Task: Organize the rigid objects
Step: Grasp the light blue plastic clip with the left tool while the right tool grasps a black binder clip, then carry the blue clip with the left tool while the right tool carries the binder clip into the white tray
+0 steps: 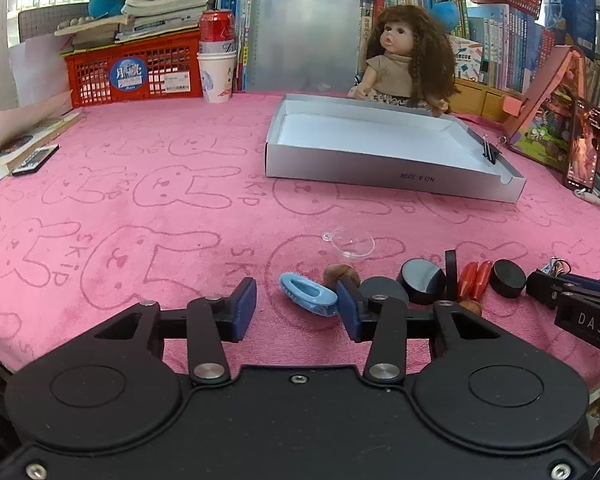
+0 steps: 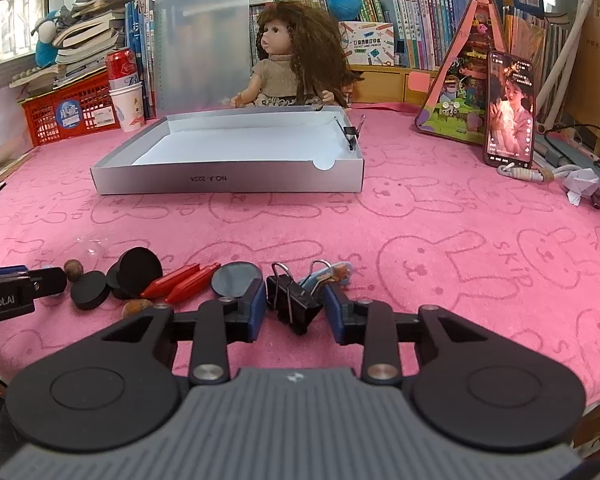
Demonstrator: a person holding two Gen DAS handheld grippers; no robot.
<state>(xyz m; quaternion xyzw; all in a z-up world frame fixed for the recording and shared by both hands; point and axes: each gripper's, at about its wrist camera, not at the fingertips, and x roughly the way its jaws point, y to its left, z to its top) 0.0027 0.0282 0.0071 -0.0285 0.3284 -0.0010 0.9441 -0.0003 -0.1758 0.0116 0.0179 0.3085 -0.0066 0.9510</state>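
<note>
Black binder clip (image 2: pixel 291 299) between right jaws

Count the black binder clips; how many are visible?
2. One binder clip lies on the pink cloth between the right tongs; the second clip is clipped on the grey box's right wall. More could be hidden.

Tray (image 2: pixel 228 178) behind a row of discs (image 2: pixel 90 290) – doll (image 2: pixel 288 60) behind tray.

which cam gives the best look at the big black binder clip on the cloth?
Right wrist: the binder clip lies close, between the right tongs, wire handles visible. In the left wrist view it sits at the far right edge behind the other tool, with only its wire loops visible.
</note>
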